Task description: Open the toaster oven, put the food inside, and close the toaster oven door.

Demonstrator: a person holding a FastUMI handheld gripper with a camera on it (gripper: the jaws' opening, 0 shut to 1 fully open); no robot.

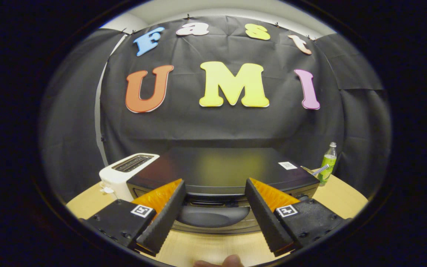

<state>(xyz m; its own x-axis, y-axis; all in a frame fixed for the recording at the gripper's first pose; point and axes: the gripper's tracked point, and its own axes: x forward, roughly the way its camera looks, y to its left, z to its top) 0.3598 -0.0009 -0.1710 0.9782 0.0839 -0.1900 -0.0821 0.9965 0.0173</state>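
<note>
A wooden table [341, 198] carried the black toaster oven [221, 168], which sat just ahead of the gripper [215, 193] with its door handle [213, 216] showing in the gap between the two fingers. The fingers stood wide apart and gripped nothing, one to each side of that handle, though whether they touched the oven front could not be told. A white slot toaster [122, 174] stood against the oven's left side, and a small green bottle [327, 164] stood near its right rear corner.
</note>
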